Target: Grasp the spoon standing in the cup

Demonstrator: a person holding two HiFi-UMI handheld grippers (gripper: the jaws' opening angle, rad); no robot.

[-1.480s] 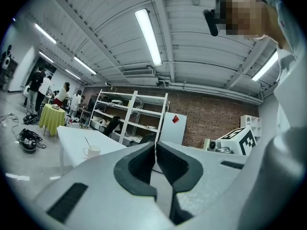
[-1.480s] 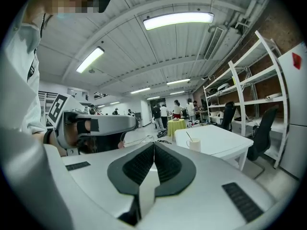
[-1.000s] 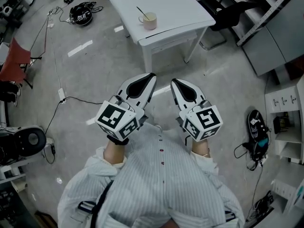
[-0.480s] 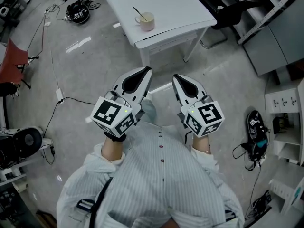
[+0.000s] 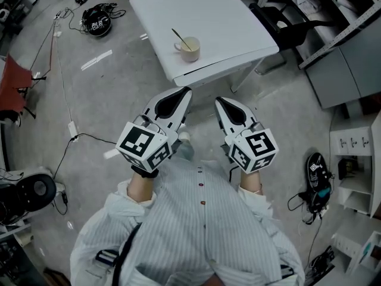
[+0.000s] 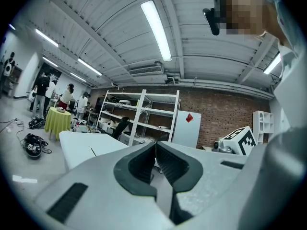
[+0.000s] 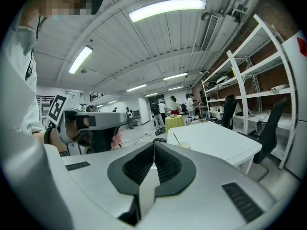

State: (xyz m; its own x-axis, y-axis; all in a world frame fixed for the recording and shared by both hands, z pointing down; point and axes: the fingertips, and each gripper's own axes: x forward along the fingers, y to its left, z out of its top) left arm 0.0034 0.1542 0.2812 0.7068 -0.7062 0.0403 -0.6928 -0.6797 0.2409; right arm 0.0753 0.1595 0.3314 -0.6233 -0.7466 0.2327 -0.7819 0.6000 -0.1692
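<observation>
A cream cup (image 5: 190, 48) stands near the front edge of a white table (image 5: 226, 22), with a thin dark-handled spoon (image 5: 180, 39) leaning out of it to the upper left. In the right gripper view the cup (image 7: 184, 145) and spoon (image 7: 176, 140) show just past the jaws. Only the spoon (image 6: 93, 152) and the table (image 6: 84, 145) show in the left gripper view. My left gripper (image 5: 185, 92) and right gripper (image 5: 219, 102) are held side by side in front of the person's chest, well short of the table, both shut and empty.
A black chair (image 5: 286, 22) sits at the table's right side. Metal shelving (image 5: 333, 16) runs along the right. Cables (image 5: 65, 100) trail over the grey floor on the left, with black gear (image 5: 96, 20) at the upper left. People stand around a yellow-clothed table (image 6: 57, 119) far off.
The table with the cup has come nearer and lower in the head view. Both grippers stay together in front of the person, still shut.
</observation>
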